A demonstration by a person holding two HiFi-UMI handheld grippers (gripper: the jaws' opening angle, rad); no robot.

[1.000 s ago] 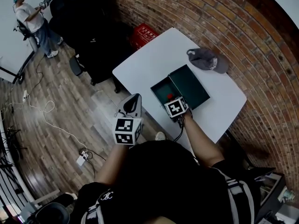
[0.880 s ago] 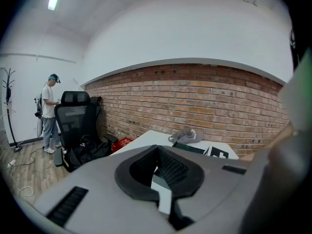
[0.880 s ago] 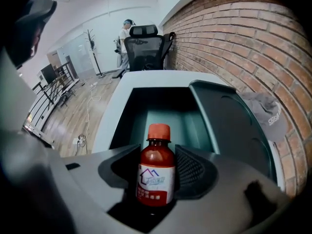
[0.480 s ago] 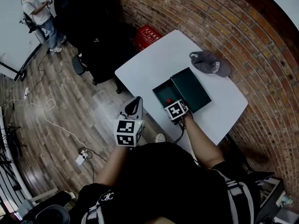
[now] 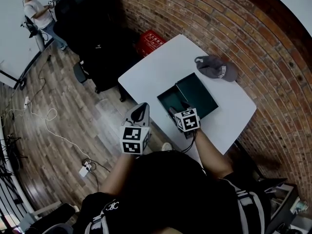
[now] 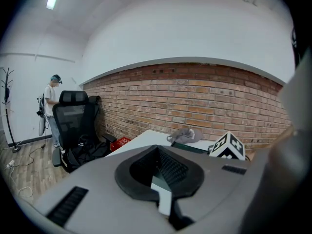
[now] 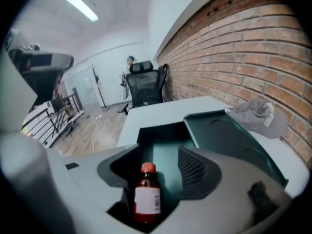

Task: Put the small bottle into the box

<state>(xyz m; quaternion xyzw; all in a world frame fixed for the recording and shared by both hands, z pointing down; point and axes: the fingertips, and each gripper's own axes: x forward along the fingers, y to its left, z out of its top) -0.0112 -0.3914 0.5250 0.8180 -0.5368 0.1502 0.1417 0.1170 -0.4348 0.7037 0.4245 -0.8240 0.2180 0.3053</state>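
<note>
A small brown bottle (image 7: 146, 191) with a red cap and white label stands upright between the jaws of my right gripper (image 7: 158, 156), close against the left jaw. The jaws are opening and a gap shows beside the right pad (image 7: 192, 168). Just beyond lies the open dark green box (image 7: 163, 133) with its lid (image 7: 224, 135) laid back. In the head view the right gripper (image 5: 174, 112) hangs over the box's (image 5: 168, 99) near edge and hides the bottle. My left gripper (image 5: 140, 110) is shut and empty, off the table's (image 5: 161, 67) near-left edge.
A grey cap (image 5: 214, 66) lies on the white table beyond the box, near the brick wall. A red crate (image 5: 150, 39) and a black office chair (image 5: 97, 28) stand on the wood floor at the left. A person (image 5: 39, 13) stands far off.
The right gripper has drawn back a little toward me at the box's near edge. The bottle's red cap, seen earlier in the box, is now hidden under it.
</note>
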